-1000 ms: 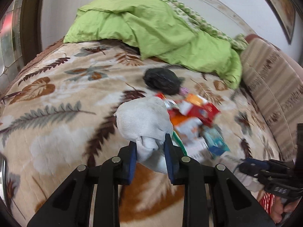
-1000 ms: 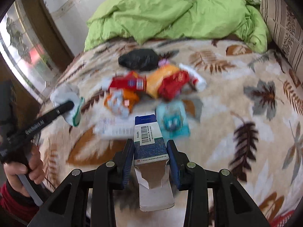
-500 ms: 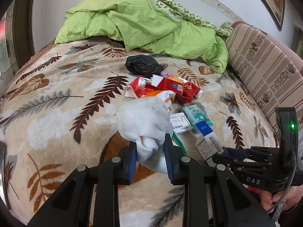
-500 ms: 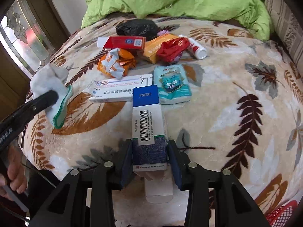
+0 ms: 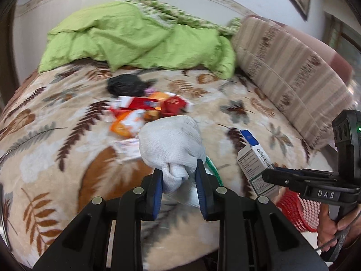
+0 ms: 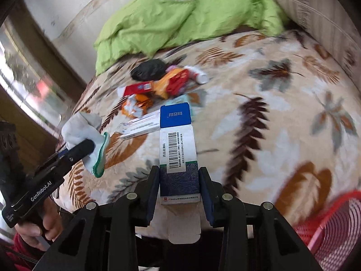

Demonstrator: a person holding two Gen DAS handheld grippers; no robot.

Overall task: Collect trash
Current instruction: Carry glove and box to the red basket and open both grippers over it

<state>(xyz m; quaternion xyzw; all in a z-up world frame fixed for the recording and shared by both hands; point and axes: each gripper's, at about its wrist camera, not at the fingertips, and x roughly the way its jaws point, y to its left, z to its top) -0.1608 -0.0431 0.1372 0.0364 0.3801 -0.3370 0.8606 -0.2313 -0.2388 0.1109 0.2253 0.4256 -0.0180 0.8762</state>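
Left gripper (image 5: pixel 179 180), lower centre of left wrist view: blue pads clamped on white cloth glove (image 5: pixel 172 144) with green cuff, glove bulging above the fingertips, held off the bed.
Right gripper (image 6: pixel 179 185), lower centre of right wrist view: jaws closed on blue-and-white medicine carton (image 6: pixel 178 149), barcode side up, bottom flap open and hanging below the pads.
Remaining trash, centre of both views, on leaf-print blanket (image 6: pixel 282 117): black plastic bag (image 5: pixel 126 84), red box (image 5: pixel 140 102), orange wrappers (image 5: pixel 126 124), long white box (image 6: pixel 141 125), white tube (image 6: pixel 199 74); details blurred.
Red mesh basket (image 6: pixel 334 223), lower right corner of right wrist view, beside bed edge.
Green duvet (image 5: pixel 135 36), upper centre, bunched at far end.
Striped cushion (image 5: pixel 291 67), upper right of left wrist view.
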